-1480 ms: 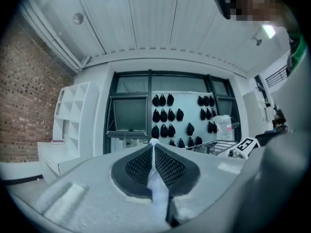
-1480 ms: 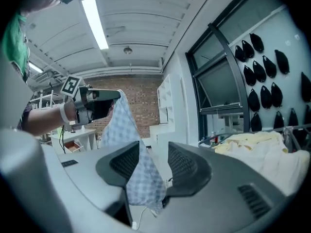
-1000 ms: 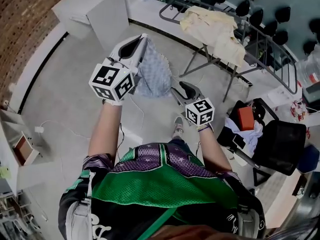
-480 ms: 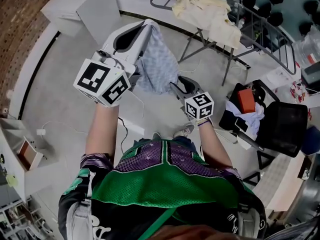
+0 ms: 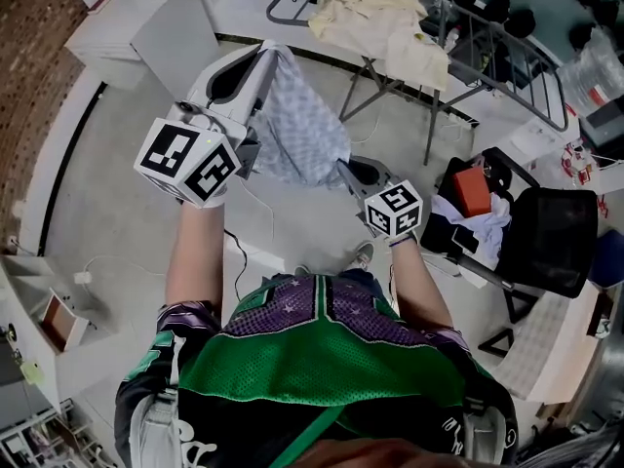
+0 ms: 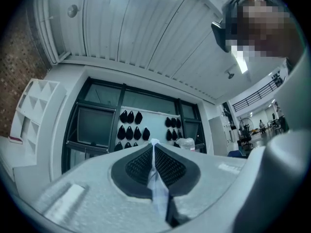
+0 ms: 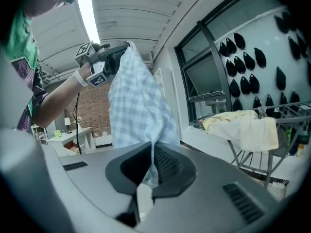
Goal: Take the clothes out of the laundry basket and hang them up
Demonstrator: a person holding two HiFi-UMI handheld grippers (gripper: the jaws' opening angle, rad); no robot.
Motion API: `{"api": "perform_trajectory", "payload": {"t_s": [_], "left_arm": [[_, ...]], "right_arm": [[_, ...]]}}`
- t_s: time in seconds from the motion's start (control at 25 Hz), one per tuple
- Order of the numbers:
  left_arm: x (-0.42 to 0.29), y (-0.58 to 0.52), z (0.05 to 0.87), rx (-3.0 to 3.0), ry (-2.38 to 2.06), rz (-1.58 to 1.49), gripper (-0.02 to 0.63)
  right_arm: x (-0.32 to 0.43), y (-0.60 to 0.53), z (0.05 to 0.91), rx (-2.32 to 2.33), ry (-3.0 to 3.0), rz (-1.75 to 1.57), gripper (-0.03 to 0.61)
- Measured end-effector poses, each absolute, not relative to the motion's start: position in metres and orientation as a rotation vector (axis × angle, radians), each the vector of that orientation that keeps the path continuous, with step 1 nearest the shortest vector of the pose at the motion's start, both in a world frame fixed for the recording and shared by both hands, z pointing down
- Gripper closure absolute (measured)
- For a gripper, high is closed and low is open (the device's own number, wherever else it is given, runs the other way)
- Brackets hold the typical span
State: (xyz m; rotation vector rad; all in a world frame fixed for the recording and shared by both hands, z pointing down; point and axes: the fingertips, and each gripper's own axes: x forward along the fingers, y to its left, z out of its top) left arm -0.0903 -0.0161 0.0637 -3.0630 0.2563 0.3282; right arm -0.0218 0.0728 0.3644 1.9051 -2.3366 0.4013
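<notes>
Right tongs [image 5: 343, 168] just clamped checked cloth [image 5: 302, 130] — hanging lengthwise from clenched left tongs [image 5: 267, 55].

a black chair [image 5: 558, 247] stands just beside an orange box [image 5: 472, 191], with a brick wall [image 5: 34, 37] far left.

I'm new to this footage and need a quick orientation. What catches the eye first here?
A pale blue checked cloth hangs mid-frame between the raised left gripper and the lower right gripper, whose fingers have just closed on its bottom edge. Behind, a cream garment drapes over a metal drying rack.
</notes>
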Motion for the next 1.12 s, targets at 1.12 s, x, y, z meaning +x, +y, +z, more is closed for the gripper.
{"api": "perform_trajectory", "payload": {"t_s": [1.12], "left_arm": [[0.186, 0.025, 0.128, -3.011, 0.329, 0.029, 0.592]], "right_arm": [[0.369, 0.258, 0.169, 2.549, -1.894, -0.22, 0.566]]}}
